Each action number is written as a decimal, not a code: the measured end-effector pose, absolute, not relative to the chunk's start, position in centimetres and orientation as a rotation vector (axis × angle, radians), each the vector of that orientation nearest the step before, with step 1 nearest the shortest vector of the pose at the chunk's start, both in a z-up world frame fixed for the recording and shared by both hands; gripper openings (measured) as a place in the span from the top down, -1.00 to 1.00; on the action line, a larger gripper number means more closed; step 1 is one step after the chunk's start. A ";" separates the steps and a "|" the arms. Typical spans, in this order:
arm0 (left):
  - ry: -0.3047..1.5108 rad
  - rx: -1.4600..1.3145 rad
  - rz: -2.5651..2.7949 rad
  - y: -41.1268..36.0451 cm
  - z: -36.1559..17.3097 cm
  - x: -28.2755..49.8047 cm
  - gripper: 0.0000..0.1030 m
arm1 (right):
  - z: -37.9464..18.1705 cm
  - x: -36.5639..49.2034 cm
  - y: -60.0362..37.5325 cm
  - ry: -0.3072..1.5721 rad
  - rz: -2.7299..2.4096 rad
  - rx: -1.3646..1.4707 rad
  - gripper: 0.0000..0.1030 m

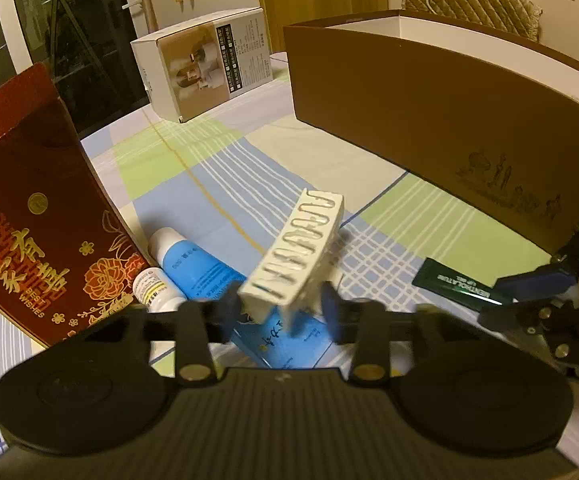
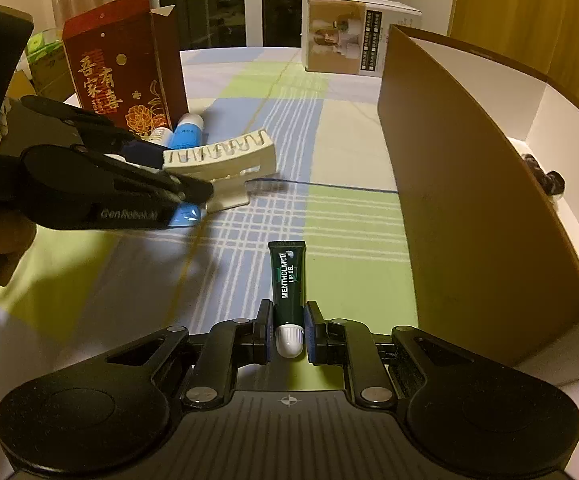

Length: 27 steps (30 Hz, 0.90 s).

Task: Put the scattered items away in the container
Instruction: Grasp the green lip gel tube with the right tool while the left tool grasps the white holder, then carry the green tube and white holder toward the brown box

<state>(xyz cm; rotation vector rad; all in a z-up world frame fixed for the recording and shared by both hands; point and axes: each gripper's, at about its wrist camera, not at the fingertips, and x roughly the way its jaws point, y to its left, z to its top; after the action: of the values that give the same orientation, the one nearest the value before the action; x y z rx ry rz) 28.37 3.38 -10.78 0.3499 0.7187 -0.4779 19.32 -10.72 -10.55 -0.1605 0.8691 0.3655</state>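
My left gripper [image 1: 281, 312] is shut on a white hair claw clip [image 1: 297, 256] and holds it above the checked tablecloth; the clip also shows in the right wrist view [image 2: 225, 160]. My right gripper [image 2: 287, 330] is shut on a dark green lip gel tube [image 2: 288, 280] near its white cap; the tube also shows in the left wrist view [image 1: 457, 282]. The brown open container [image 1: 429, 120] stands to the right and ahead, with a white inside [image 2: 549, 128] that holds a few items. A blue-and-white tube [image 1: 193, 264] and a small white bottle [image 1: 153, 288] lie on the cloth.
A red gift box [image 1: 37, 216] stands at the left beside the tube and bottle. A white product box [image 1: 205, 64] stands at the far edge of the table. A blue packet [image 1: 285, 340] lies under the left gripper.
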 end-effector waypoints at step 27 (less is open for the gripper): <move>0.785 0.284 -0.462 -0.2 -9.5 23.7 0.10 | -9.5 15.9 -13.7 0.893 0.347 -0.134 0.66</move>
<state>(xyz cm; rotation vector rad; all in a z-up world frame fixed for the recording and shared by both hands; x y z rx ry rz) 23.70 -0.18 -9.48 0.2842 0.7855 -0.4620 15.92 -13.72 -9.51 -0.1345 0.8926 0.3472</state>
